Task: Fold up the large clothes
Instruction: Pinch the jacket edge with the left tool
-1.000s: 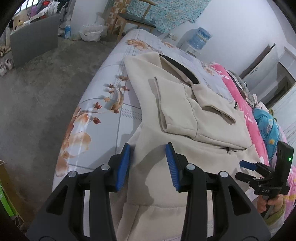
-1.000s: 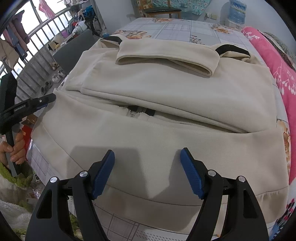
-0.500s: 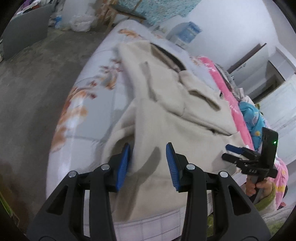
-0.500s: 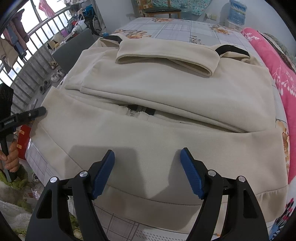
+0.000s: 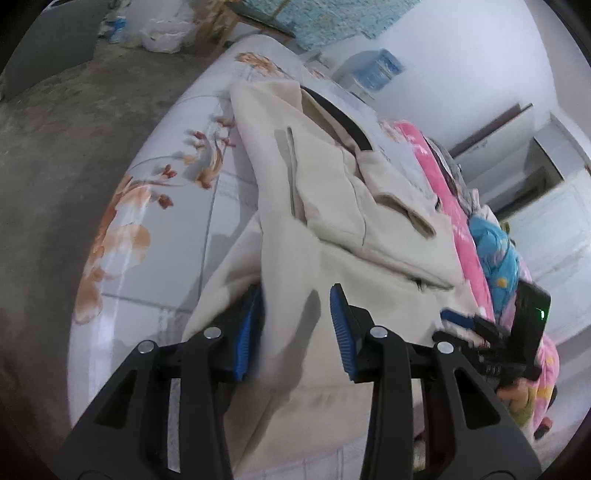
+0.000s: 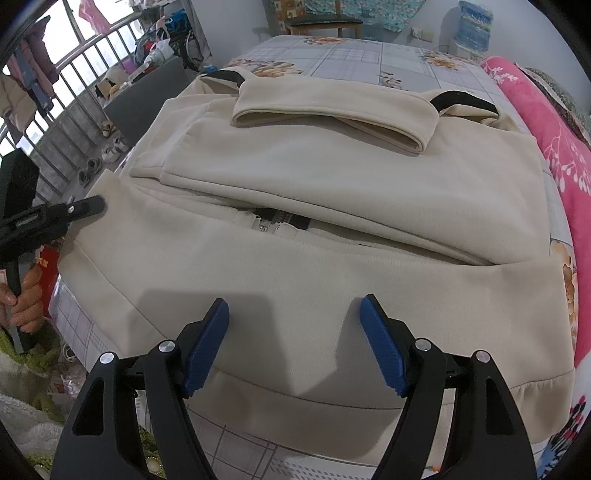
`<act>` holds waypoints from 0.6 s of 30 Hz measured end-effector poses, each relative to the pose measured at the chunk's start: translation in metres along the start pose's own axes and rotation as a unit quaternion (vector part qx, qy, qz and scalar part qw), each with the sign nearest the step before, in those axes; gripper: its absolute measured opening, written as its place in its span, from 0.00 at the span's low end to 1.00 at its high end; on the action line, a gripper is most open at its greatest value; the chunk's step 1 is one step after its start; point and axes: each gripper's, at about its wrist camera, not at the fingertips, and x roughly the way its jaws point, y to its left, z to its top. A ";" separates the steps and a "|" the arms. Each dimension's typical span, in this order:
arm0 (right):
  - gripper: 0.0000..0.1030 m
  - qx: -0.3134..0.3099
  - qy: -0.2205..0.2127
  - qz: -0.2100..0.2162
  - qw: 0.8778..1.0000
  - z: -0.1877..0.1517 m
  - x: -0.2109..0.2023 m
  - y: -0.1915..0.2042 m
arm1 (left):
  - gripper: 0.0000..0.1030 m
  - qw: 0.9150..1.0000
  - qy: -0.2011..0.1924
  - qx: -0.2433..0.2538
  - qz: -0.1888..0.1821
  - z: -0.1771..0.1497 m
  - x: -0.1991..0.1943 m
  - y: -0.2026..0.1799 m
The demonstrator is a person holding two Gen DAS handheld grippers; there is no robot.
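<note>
A large cream zip-up garment lies on the bed with its sleeves folded across the body and its hem toward me. It also shows in the left wrist view. My left gripper is open at the garment's left hem corner, with a raised fold of cloth lying between its blue pads. It shows at the left in the right wrist view, against that corner. My right gripper is open and empty just above the hem's middle. It also shows in the left wrist view.
The bed has a floral sheet. A pink blanket lies along its right side. Concrete floor lies to the left, with a railing, a chair and a water dispenser beyond.
My left gripper has moved in along the left hem corner and the cloth there has lifted between its pads. My right gripper has stayed still.
</note>
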 end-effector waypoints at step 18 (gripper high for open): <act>0.70 0.005 -0.012 0.005 1.000 -0.002 -0.001 -0.002 | 0.18 0.969 0.001 0.148 0.199 -0.016 0.019 -0.060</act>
